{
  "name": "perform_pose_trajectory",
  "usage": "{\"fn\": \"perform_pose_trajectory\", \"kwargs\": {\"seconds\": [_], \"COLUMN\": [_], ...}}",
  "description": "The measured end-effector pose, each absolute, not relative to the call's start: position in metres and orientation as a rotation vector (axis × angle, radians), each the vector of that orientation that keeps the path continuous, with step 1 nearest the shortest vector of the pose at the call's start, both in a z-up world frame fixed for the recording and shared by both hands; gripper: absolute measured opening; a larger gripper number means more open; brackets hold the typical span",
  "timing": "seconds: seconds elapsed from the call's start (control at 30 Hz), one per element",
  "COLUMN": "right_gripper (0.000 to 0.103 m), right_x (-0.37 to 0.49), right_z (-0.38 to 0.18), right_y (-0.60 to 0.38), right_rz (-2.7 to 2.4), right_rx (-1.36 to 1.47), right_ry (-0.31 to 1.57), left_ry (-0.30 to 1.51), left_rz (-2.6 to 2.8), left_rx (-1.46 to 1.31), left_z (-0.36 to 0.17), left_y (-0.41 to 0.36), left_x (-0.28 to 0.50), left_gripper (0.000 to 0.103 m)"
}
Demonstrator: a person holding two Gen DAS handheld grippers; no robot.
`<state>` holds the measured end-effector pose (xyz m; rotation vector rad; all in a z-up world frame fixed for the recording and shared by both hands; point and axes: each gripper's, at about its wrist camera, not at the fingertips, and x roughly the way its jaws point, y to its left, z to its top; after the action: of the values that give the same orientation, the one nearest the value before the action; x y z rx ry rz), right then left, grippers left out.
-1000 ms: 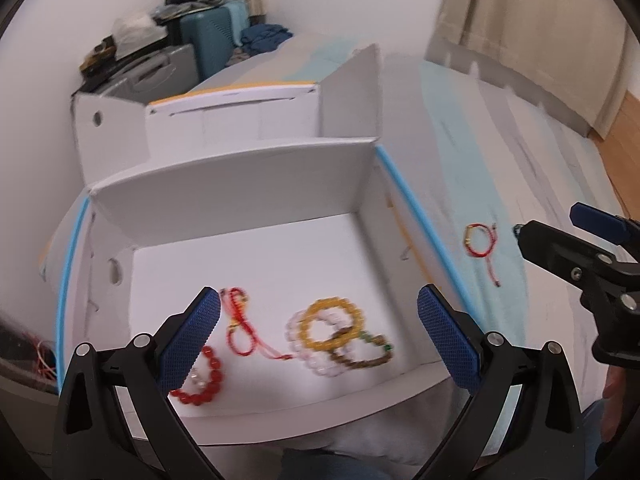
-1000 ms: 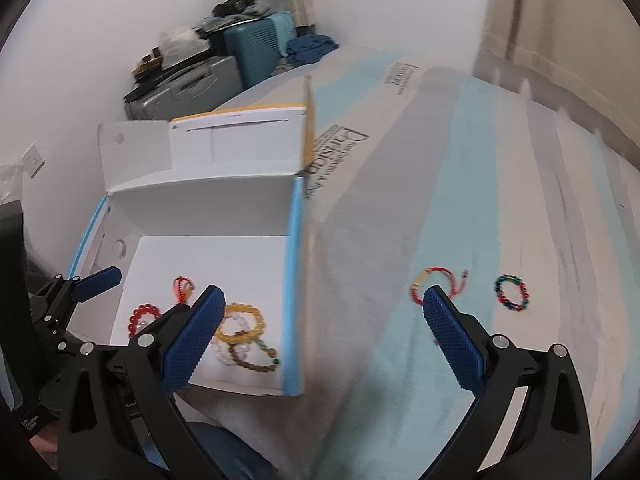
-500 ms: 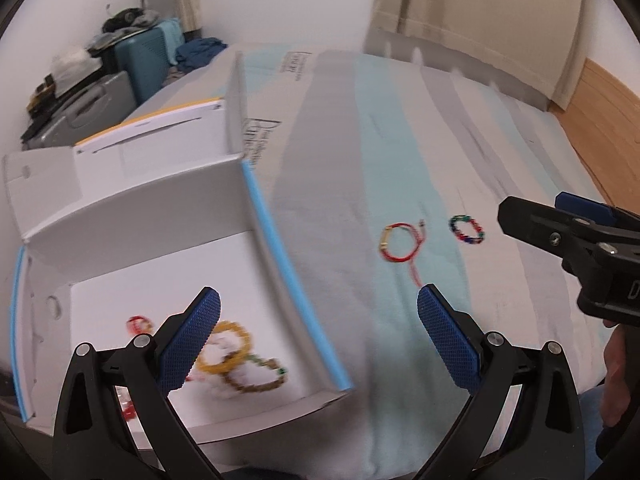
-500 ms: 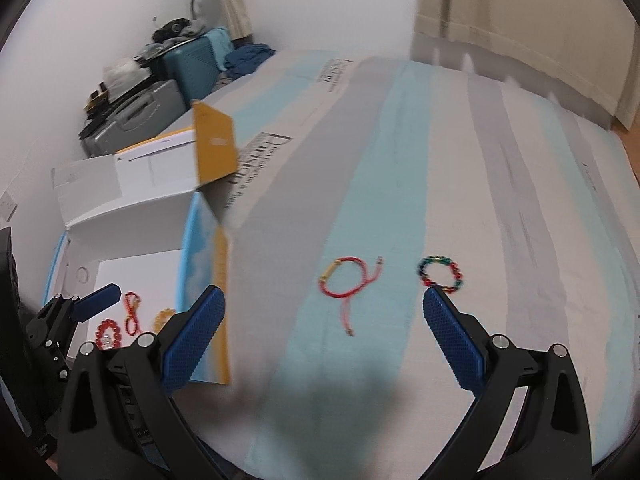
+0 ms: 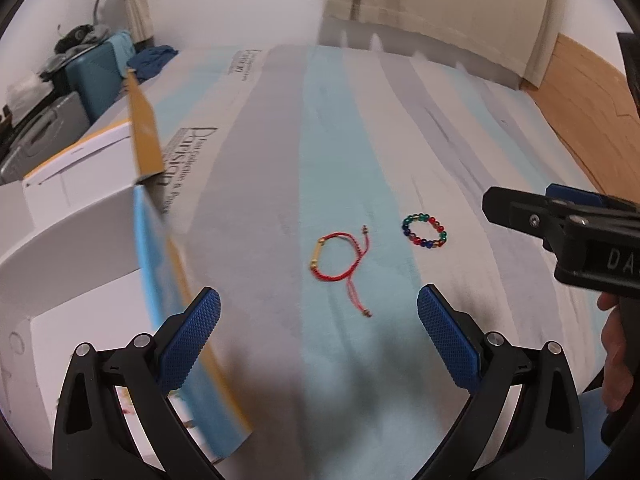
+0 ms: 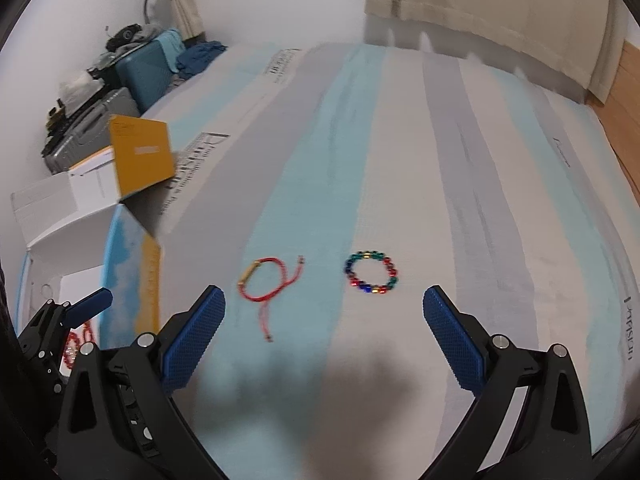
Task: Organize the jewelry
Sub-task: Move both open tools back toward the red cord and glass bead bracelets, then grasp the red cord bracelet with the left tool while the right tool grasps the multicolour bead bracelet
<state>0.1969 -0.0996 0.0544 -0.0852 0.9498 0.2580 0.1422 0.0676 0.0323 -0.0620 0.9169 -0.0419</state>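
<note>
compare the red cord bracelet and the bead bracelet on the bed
The cord bracelet is a thin red string with a gold tube and loose tails; the bead bracelet is a closed ring of multicoloured beads with no tails. The cord bracelet lies nearer the box. Both lie flat on the bed.

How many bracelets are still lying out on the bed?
2. A red cord bracelet lies on the blue stripe of the bed, and a colourful bead bracelet sits just to its right. More bracelets are in the white box, mostly hidden.
</note>
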Motion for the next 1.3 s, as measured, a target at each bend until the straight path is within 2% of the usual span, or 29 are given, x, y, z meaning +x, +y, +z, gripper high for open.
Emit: {"fn": "perform_pose_trajectory", "kwargs": {"seconds": [0.3,1.17,1.3], "right_gripper": [0.095,0.095,0.091], "right_x": [0.240,0.317,0.323], "right_z": [0.019,-0.094,-0.106], "right_y": [-0.123,-0.116,-0.112], "right_rz": [0.213,0.210,0.209], "right_rx": [-0.081,-0.104,-0.103], "right_ry": [1.000,1.151,1.175], "left_ry": [0.939,1.023,1.033], "left_rz": [-0.088,-0.092,-0.088], "left_rx": [-0.052,-0.093,-0.076], "left_z": [-0.004,-0.088,-0.094], "left_y": [0.041,0.049,0.047], "left_x": [0.180,0.247,0.249], "left_gripper": [0.097,0.096,0.089]}}
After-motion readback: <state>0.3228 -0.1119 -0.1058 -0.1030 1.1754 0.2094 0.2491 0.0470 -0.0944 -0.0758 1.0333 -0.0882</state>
